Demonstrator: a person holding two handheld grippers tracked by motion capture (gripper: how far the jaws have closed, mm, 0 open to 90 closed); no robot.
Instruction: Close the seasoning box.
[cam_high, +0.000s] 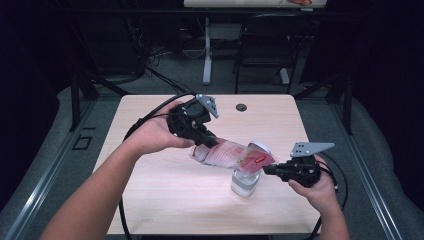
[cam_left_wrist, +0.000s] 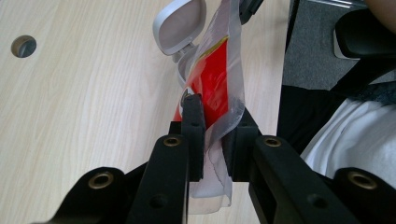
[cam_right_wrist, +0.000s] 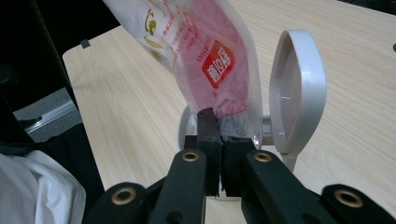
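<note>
A clear plastic pouch with red printing is held stretched between the two grippers above the light wooden table, directly over a small clear jar whose grey hinged lid is flipped up and open. The left gripper is clamped on one end of the pouch, as is seen in the left gripper view, where the film is pinched between its black jaws. The right gripper is closed tightly on the opposite end, just beside the jar's mouth. The pouch is tilted, its right-hand end lower and nearest the jar. The jar is therefore judged ready to receive, and the pouch is positioned, but whether the pouch is torn open cannot be told; opening or emptying into the jar appears to remain, followed by closing the lid.
</note>
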